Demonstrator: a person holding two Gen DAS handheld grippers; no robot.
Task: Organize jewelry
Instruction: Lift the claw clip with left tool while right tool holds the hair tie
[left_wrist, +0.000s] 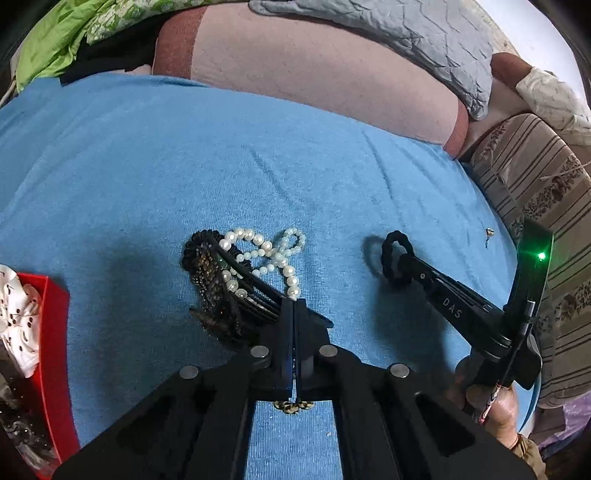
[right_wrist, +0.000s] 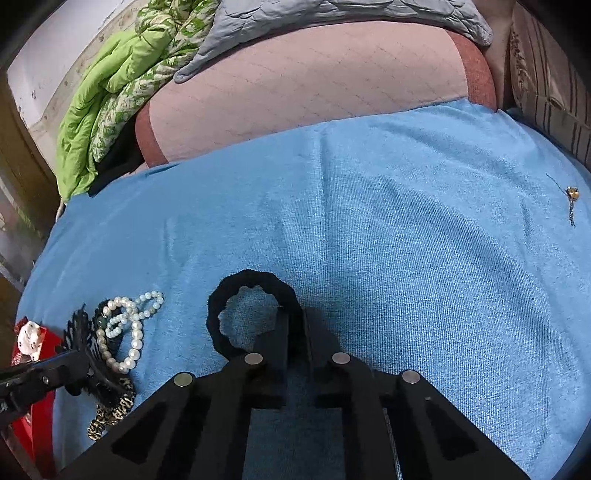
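Blue towel (right_wrist: 406, 229) spread over a bed, taken as landmark; left hand-held gripper (left_wrist: 294, 306) closed, fingers pressed together over a black hair comb (left_wrist: 255, 280) lying near the towel's left side, though whether it actually pinches the comb is unclear; pearl necklace (left_wrist: 266, 254) coiled on top of that comb, touching a black beaded piece (left_wrist: 210, 273); right hand-held gripper (right_wrist: 295, 314) clamped on a black braided hair tie (right_wrist: 236, 295), the loop raised just above the towel's middle; small gold pendant (right_wrist: 571, 194) near the towel's right edge, well apart from the rest; red box (left_wrist: 51, 332) at the towel's left edge, holding white fabric.
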